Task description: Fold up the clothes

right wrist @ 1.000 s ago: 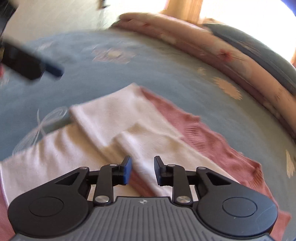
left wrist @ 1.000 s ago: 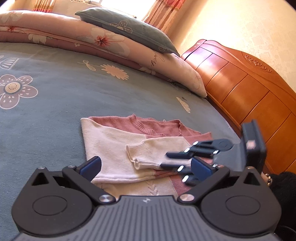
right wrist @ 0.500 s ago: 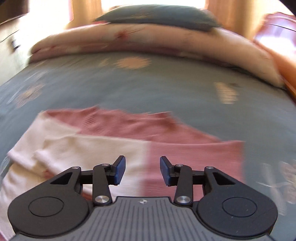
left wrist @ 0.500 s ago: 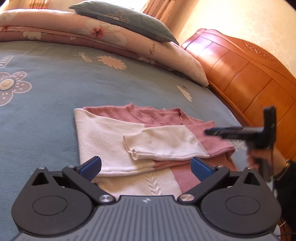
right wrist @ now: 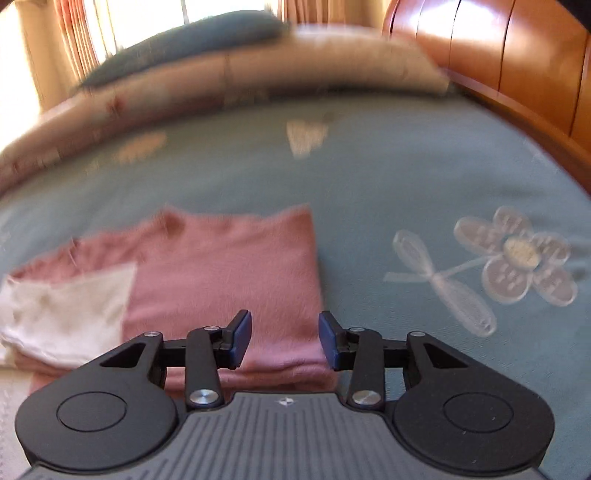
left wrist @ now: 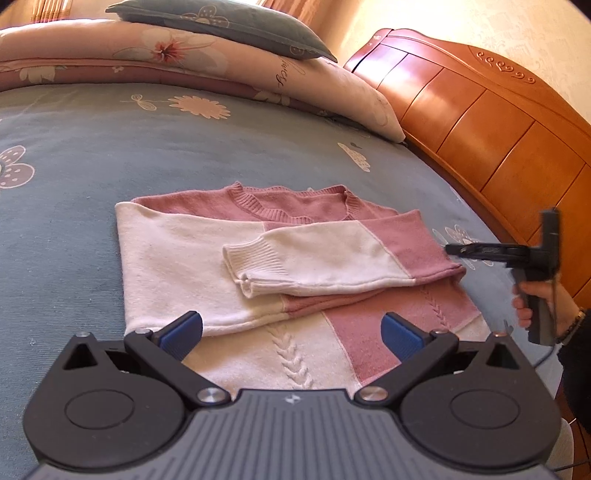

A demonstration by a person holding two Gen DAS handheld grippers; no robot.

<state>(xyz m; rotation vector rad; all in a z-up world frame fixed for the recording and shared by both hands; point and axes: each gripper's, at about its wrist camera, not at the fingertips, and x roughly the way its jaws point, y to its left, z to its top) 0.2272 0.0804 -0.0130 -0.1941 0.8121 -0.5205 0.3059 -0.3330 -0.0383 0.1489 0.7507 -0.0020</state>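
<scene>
A pink and cream knit sweater (left wrist: 177, 258) lies flat on the blue bedspread (left wrist: 92, 147), its cream-cuffed sleeve (left wrist: 314, 262) folded across the chest. My left gripper (left wrist: 291, 332) is open wide just above the sweater's near hem, with nothing between its fingers. My right gripper (left wrist: 458, 249), held in a hand (left wrist: 539, 306), hovers level at the sweater's right edge. In the right wrist view, which is blurred by motion, the right gripper (right wrist: 285, 339) has its pads apart over the pink fold (right wrist: 221, 277), and they press on nothing.
A wooden headboard (left wrist: 480, 122) runs along the right side of the bed. A rolled floral quilt (left wrist: 184, 55) with a blue pillow (left wrist: 221, 22) on top lies at the far end. Bare bedspread (right wrist: 406, 177) surrounds the sweater.
My right gripper has swung off the sweater's middle to its right edge, rolling level, and its jaws have widened. The left gripper has edged a little closer to the sweater.
</scene>
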